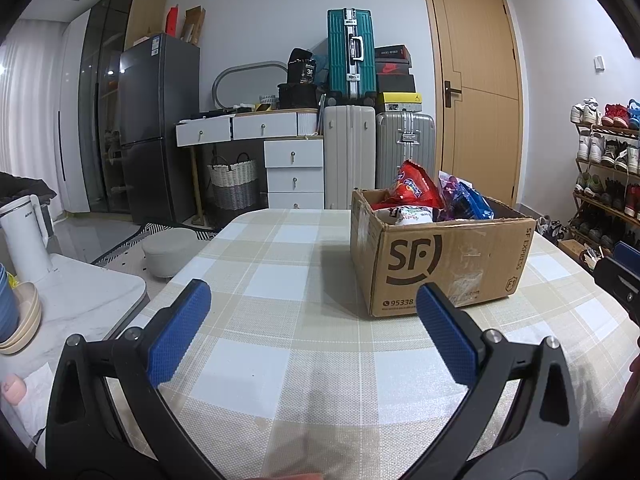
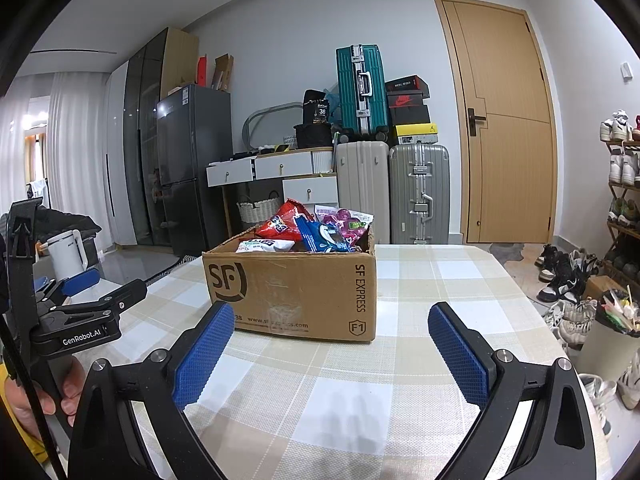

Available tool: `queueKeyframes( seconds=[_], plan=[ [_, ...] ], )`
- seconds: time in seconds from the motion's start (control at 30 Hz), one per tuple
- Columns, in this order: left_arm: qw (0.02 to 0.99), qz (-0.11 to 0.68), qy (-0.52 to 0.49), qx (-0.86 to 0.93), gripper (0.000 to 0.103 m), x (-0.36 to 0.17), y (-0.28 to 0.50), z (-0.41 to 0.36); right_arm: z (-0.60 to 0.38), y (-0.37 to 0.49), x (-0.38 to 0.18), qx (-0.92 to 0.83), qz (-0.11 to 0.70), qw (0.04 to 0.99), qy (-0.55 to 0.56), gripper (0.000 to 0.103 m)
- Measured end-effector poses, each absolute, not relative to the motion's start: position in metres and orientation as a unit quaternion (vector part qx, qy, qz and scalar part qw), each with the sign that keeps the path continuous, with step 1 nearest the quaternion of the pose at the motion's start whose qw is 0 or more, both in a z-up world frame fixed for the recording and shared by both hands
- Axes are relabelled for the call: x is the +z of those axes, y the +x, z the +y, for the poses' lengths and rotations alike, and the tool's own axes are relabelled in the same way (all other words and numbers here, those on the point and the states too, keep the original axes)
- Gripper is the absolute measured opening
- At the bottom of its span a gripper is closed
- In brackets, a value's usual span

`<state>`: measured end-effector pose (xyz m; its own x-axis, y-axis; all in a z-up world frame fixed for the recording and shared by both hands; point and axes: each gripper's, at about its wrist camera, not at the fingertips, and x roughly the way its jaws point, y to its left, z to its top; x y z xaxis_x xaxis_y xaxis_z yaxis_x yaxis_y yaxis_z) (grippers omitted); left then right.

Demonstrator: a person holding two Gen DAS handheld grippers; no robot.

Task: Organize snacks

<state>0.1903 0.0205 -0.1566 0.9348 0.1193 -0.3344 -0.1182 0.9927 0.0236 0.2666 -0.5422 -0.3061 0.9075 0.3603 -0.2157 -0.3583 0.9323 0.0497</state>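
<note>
Snack packets point(image 2: 308, 232) sit in a box point(image 2: 296, 292) on the tabletop point(image 2: 360, 392); suitcases point(image 2: 418, 192) stand behind, a door point(image 2: 508, 128) to their right.

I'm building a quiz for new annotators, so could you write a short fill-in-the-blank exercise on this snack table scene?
1. The snack bags sit inside a cardboard box printed with the letters ____.
2. The left gripper and the right gripper both have their jaws ____, holding nothing.
3. The box rests on a tablecloth with a ____ pattern.
4. The red snack bag sticks up ____ the box's rim.

Missing words: SF; open; checked; above
</note>
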Motion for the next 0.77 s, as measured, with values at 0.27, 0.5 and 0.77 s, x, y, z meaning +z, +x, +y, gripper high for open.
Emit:
queueKeyframes(
  seconds=[0.27,0.5,0.77],
  plan=[
    [0.983,0.17,0.001,0.061,0.103,-0.1564,0.1898,0.0201,-0.5422,0.2667,-0.3065,0.183,0.112,0.977,0.005,0.1],
    [0.984,0.17,0.003,0.057,0.103,-0.1581,0.1908,0.0191,-0.5424,0.2666,-0.3069,0.183,0.112,0.977,0.005,0.101],
    [0.985,0.166,0.004,0.048,0.103,-0.1591,0.1893,0.019,-0.5423,0.2664,-0.307,0.183,0.112,0.977,0.005,0.101]
  ],
)
